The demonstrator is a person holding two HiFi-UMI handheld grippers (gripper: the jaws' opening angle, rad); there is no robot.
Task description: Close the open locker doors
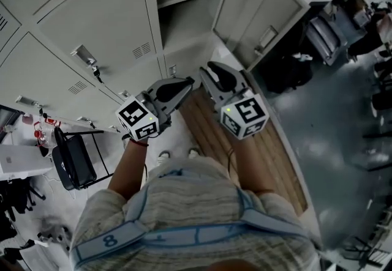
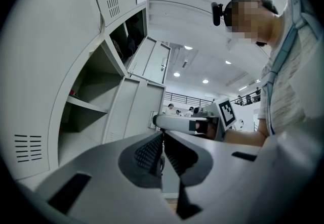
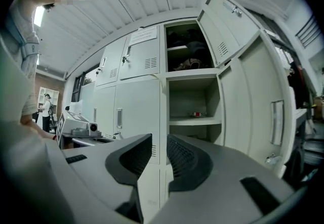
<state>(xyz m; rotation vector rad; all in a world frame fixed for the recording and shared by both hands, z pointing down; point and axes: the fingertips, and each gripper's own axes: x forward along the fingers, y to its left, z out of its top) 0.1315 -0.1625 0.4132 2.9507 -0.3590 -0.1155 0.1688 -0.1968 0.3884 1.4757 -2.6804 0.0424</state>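
- A black chair (image 1: pixel 73 159) stands at the far left of the head view, on the pale floor beside the row of lockers.
- The closed lockers (image 1: pixel 92 25) fill the upper left. Each has a vent slot and a handle, and a key (image 1: pixel 96 71) hangs from one lock.
- The left gripper (image 1: pixel 187 85) points level toward the lockers, with its marker cube (image 1: pixel 138 120) nearest the person. In its own view the two ribbed pads meet at the tip with nothing between them.
- The right gripper (image 1: pixel 204 71) is just beside it and aimed the same way (the two nearly parallel). Its jaws stand apart with a clear gap, and only the grey locker front shows through, so it carries nothing.
- A wood-patterned strip of floor (image 1: pixel 208 132) runs under both grippers.
- Right of the closed doors, two compartments stand open in the right gripper view. The upper compartment (image 3: pixel 187 48) holds dark bundled things (too dim to name). The lower compartment (image 3: pixel 195 96) has a shelf (image 3: pixel 195 121) with a small red thing (image 3: pixel 196 114) on it.
- The upper door (image 3: pixel 228 26) is swung out to the right, clear of its frame, vent slots showing.
- The lower door (image 3: pixel 253 101) also hangs wide open at the far right, its inner face and long handle (image 3: pixel 277 122) turned toward the camera. Neither gripper touches either door.
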